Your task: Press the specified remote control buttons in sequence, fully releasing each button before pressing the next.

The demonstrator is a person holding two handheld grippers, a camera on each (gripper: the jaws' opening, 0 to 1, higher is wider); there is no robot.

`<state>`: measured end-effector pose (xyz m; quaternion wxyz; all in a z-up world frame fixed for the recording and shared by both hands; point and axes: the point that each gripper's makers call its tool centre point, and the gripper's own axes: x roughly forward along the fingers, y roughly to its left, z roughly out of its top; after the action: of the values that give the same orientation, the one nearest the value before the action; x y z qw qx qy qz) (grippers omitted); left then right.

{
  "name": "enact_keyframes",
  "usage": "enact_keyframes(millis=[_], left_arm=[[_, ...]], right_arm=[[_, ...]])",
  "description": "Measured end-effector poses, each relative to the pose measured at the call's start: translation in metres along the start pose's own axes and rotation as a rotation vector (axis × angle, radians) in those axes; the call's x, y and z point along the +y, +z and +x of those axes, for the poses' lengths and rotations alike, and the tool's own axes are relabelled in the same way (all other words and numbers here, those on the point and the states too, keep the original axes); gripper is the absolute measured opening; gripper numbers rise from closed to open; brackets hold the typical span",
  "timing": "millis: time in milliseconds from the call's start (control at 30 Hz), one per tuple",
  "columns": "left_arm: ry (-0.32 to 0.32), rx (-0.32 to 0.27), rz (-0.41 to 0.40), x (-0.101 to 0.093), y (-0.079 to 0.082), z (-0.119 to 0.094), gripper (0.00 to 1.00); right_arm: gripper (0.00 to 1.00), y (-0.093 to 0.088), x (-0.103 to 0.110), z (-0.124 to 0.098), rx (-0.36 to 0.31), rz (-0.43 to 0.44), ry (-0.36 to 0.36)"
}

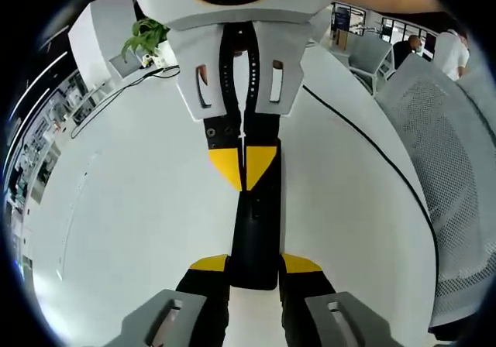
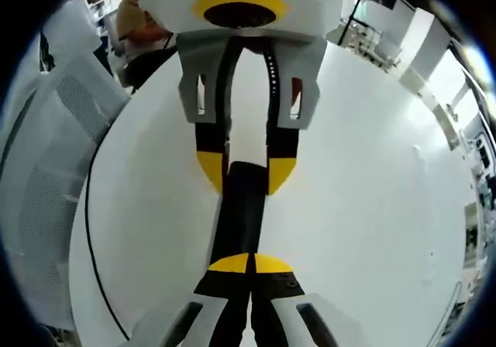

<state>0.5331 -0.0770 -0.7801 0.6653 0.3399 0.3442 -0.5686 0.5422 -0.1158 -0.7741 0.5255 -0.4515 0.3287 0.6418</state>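
White round table (image 1: 116,207) carries the black remote (image 1: 254,231) in the left gripper view, your left gripper (image 1: 254,273) clamping its near end to steady it, while the right gripper view shows your right gripper (image 2: 249,266) pinched shut, tips over the remote (image 2: 242,207), seemingly to press.

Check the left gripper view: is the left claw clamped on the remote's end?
Yes, the left claw has a yellow tip on each side of the black remote.
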Motion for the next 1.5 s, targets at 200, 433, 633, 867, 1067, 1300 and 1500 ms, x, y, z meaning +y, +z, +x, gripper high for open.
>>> enact_keyframes(millis=[200, 433, 633, 867, 1067, 1300, 1500], left_arm=[[-0.001, 0.003, 0.0, 0.0002, -0.0001, 0.0001, 0.23], [0.006, 0.013, 0.005, 0.0004, -0.0001, 0.0002, 0.23], [0.01, 0.011, 0.002, 0.0011, -0.0001, -0.0003, 0.23], [0.009, 0.001, 0.0, 0.0015, -0.0002, -0.0008, 0.23], [0.009, 0.0, 0.0, 0.0019, -0.0005, -0.0011, 0.23], [0.011, 0.0, -0.005, 0.0033, -0.0009, -0.0011, 0.23], [0.01, -0.001, -0.007, 0.0031, -0.0004, -0.0009, 0.23]], right_arm=[[0.0, 0.0, -0.0005, 0.0005, 0.009, 0.018, 0.018], [0.0, -0.0004, -0.0006, 0.0009, 0.029, 0.03, 0.03], [0.0, -0.0006, -0.0006, 0.0008, 0.022, 0.04, 0.031], [0.0, -0.0004, -0.0008, 0.0013, 0.041, 0.023, 0.031], [0.0, -0.0002, -0.0008, 0.0013, 0.036, 0.028, 0.027], [0.0, 0.0001, -0.0008, 0.0014, 0.046, 0.021, 0.019], [0.0, 0.0002, -0.0011, 0.0013, 0.036, 0.028, 0.015]])
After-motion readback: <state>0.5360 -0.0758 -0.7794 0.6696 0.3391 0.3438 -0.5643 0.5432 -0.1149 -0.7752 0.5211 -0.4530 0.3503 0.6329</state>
